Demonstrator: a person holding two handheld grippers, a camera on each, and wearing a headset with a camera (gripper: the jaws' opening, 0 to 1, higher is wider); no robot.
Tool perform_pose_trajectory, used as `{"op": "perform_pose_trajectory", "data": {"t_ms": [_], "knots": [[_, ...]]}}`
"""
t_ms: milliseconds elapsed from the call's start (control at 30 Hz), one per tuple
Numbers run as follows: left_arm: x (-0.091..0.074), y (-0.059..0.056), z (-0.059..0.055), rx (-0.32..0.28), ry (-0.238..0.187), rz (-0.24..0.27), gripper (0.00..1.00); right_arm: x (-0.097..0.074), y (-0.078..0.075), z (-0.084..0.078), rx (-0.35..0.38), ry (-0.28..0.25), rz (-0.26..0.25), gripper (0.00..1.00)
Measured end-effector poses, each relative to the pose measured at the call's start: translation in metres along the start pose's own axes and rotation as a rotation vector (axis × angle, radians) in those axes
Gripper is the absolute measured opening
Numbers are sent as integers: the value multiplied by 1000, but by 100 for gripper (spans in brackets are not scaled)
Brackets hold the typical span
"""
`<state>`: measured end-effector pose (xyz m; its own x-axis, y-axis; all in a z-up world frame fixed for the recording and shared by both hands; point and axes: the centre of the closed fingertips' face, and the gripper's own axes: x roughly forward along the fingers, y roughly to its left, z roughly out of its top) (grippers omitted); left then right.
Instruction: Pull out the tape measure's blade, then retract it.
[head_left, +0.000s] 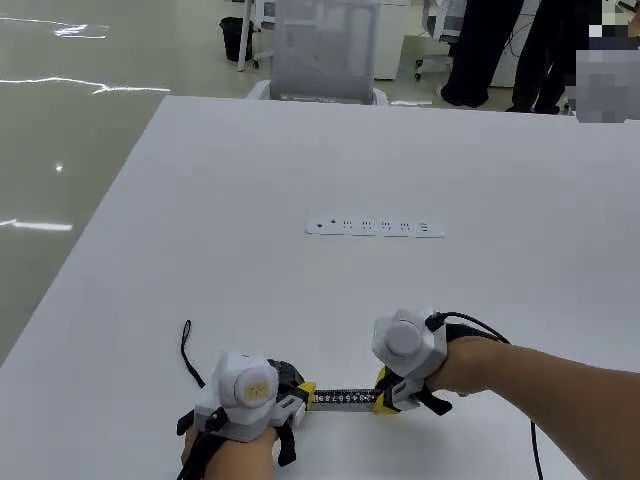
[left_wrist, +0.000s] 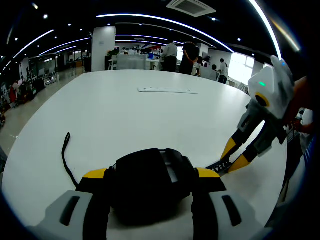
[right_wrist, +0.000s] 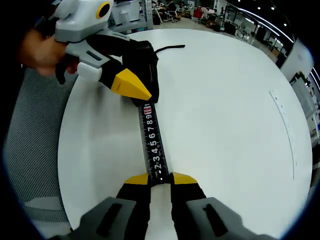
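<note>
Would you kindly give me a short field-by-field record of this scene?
surface: white table
left gripper: shut on tape measure case
right gripper: shut on blade near its tip
blade state: pulled out a short way, numerals facing up
strap: black, lying loose on the table beside the case
other: white power strip, farther along the table

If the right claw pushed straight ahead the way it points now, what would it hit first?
Probably the tape measure's black case, held in the left claw: the blade the right claw grips runs straight to it.
</note>
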<state>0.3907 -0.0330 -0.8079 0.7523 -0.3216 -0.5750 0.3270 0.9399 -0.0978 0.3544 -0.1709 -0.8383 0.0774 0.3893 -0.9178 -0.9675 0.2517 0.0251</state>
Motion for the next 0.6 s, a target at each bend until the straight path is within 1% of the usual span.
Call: {"op": "perform_pose_trajectory", "data": {"t_ms": [300,400,600], "knots": [[0,0,0,0,-6,-1,64,1,1,4,7,-5,-8,14],[0,0,0,-1,-2,-2,64,1,2,5,17,-12,-14,14],[0,0,0,3,2,-8,64,4,3,8,-1,-9,-12,14]]}}
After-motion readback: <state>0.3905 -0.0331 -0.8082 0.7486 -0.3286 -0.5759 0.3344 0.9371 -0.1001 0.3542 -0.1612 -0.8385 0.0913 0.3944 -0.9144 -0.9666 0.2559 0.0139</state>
